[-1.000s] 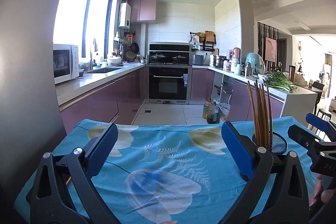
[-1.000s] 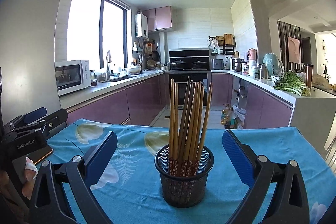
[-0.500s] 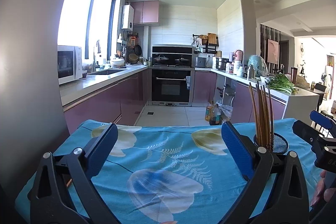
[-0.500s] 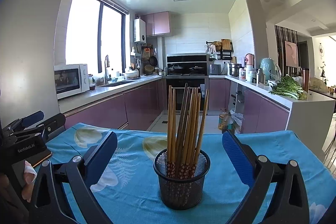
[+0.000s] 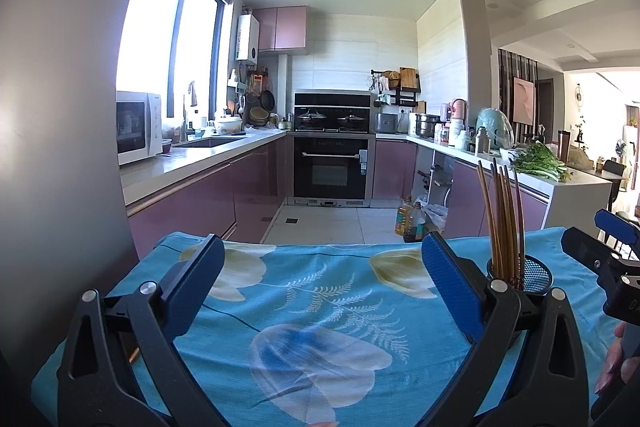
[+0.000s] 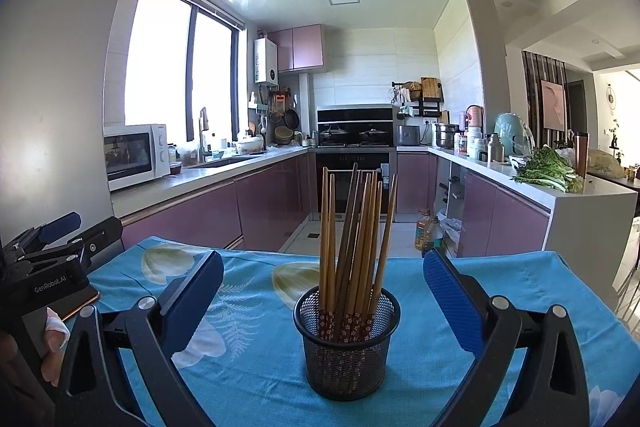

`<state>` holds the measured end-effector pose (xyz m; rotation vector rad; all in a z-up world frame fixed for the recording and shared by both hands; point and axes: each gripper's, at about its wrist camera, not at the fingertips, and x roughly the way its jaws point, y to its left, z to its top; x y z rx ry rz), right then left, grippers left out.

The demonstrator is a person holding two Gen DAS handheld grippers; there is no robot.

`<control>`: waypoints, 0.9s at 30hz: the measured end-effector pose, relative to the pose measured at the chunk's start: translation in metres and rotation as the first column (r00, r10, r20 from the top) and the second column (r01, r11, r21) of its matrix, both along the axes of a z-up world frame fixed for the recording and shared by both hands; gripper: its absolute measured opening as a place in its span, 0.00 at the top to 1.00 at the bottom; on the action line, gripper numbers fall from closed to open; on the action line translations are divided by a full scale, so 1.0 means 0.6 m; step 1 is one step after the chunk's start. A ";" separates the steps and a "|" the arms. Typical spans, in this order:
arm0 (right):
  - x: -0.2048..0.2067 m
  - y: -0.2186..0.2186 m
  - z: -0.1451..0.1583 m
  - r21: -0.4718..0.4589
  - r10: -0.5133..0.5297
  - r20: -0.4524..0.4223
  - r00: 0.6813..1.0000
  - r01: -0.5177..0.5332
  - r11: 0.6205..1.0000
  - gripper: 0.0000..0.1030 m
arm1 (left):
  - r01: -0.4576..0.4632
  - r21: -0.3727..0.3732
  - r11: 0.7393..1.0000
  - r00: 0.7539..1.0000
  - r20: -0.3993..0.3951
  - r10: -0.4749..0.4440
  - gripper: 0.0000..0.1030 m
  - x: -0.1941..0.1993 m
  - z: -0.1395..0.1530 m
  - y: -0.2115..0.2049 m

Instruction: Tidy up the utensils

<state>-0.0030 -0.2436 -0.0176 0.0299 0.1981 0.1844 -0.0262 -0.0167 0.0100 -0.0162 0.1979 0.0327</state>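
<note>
A black mesh cup stands upright on the blue flowered tablecloth and holds several wooden chopsticks. My right gripper is open and empty, its jaws wide either side of the cup, a little short of it. My left gripper is open and empty over the cloth, left of the cup. The chopsticks rise behind its right finger. Each gripper shows at the edge of the other view: the right one, the left one.
Beyond the table's far edge lie the kitchen floor, purple cabinets and an oven. A microwave sits on the left counter. Greens lie on the right counter. A grey wall stands close on the left.
Both views have tilted down a little and drawn back slightly, so the scene sits lower in frame. The cup and chopsticks have not moved. Both grippers stay open.
</note>
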 end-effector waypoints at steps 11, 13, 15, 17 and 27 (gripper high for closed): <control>-0.004 0.000 0.000 0.001 -0.002 0.006 1.000 0.002 1.000 0.06 | -0.005 0.000 1.000 1.000 0.004 0.005 0.06 -0.001 -0.001 0.004; -0.005 0.000 0.000 0.003 -0.003 0.007 1.000 0.003 1.000 0.06 | -0.004 0.001 1.000 1.000 0.005 0.004 0.06 -0.001 0.000 0.004; -0.004 0.001 0.000 0.003 -0.004 0.004 1.000 0.004 1.000 0.06 | -0.004 0.000 1.000 1.000 0.005 0.004 0.06 -0.001 -0.001 0.003; -0.006 0.001 0.001 0.004 -0.004 0.004 1.000 0.004 1.000 0.06 | -0.004 0.001 1.000 1.000 0.006 0.004 0.06 -0.002 0.000 0.004; -0.005 0.004 0.004 0.007 -0.010 0.004 1.000 0.010 1.000 0.06 | -0.006 0.001 1.000 1.000 0.007 0.006 0.06 -0.002 0.000 0.005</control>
